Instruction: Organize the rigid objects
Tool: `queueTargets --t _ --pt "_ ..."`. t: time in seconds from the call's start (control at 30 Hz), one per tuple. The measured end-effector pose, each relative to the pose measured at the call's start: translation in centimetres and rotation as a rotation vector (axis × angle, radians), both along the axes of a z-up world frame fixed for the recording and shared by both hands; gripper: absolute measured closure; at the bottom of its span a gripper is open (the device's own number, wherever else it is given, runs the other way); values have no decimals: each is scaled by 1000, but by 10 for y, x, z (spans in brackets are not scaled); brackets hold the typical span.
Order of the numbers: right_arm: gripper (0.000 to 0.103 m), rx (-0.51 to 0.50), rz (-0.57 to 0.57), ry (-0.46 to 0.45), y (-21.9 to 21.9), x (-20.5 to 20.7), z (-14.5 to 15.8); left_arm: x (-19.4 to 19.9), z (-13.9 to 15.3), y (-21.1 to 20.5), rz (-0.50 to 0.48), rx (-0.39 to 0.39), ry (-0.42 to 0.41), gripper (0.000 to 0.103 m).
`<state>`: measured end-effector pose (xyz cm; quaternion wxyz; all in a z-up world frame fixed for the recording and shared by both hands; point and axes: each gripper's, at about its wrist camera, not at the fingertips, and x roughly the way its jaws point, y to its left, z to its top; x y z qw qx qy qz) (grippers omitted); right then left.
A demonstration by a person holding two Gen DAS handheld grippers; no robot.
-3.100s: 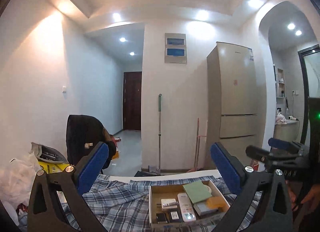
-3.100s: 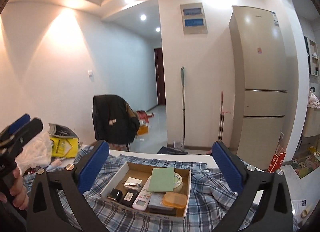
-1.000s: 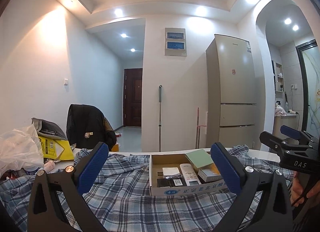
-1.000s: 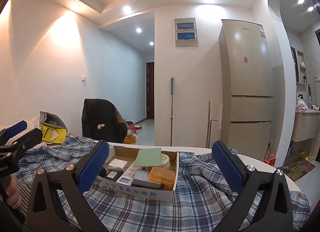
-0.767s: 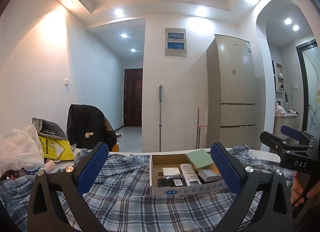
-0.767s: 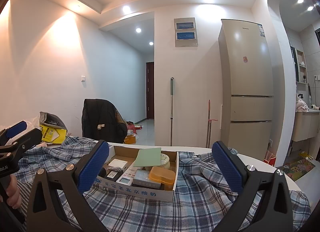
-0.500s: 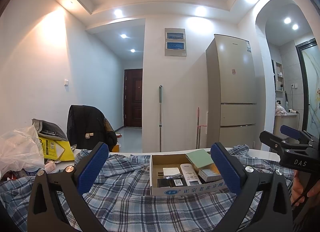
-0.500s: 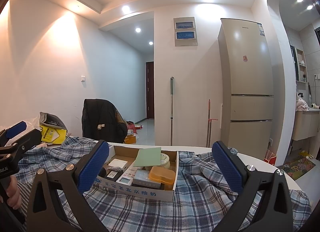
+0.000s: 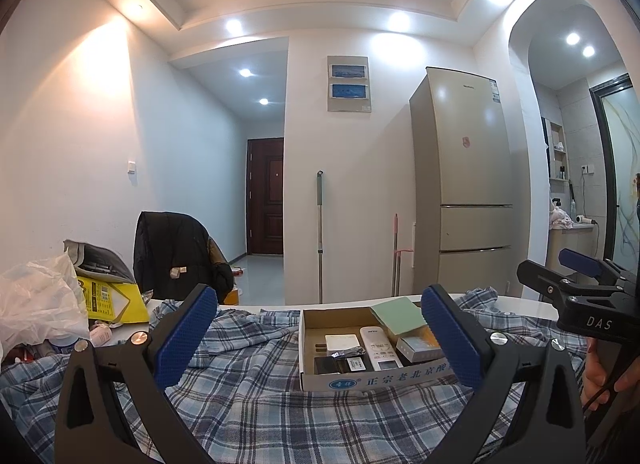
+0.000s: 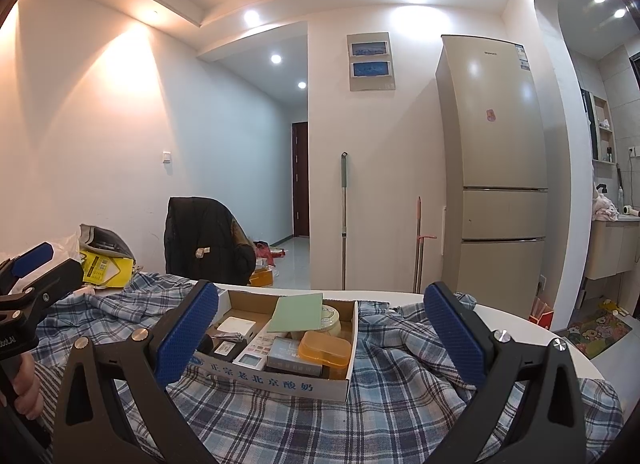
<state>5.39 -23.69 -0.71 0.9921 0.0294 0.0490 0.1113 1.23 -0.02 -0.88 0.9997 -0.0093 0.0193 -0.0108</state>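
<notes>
A shallow cardboard box (image 9: 360, 379) (image 10: 280, 381) sits on a plaid cloth, straight ahead of both grippers. It holds a white remote (image 9: 380, 348), a green card (image 10: 298, 312), an orange case (image 10: 324, 348), a round tin (image 10: 333, 318), a small white box (image 9: 342, 342) and other small items. My left gripper (image 9: 317, 302) is open just short of the box, empty. The right gripper (image 10: 320, 296) is also open and empty, its fingers framing the box. Each gripper shows at the edge of the other's view, held by a hand (image 10: 24, 388).
The plaid cloth (image 9: 280, 416) covers a white table whose edge curves at the right (image 10: 540, 332). A plastic bag (image 9: 36, 304) and yellow packet (image 9: 108, 300) lie at the left. Behind stand a jacket-draped chair (image 10: 204, 240), a mop (image 10: 343, 220) and a fridge (image 10: 496, 168).
Since three seconds ago both grippers have dropped to table height, so the box is seen from the side. Over the last second nothing has visibly moved.
</notes>
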Motion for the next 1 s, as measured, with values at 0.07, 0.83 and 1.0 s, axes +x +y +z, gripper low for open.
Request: queueTargets --t 0.07,0.83,1.0 --pt "0 2 0 3 0 0 0 -1 0 1 2 3 -3 0" --pt "0 10 1 0 0 -1 -1 3 -3 4 -5 14 14 0" --pt "0 6 3 1 0 -1 0 3 -3 3 -5 13 16 0"
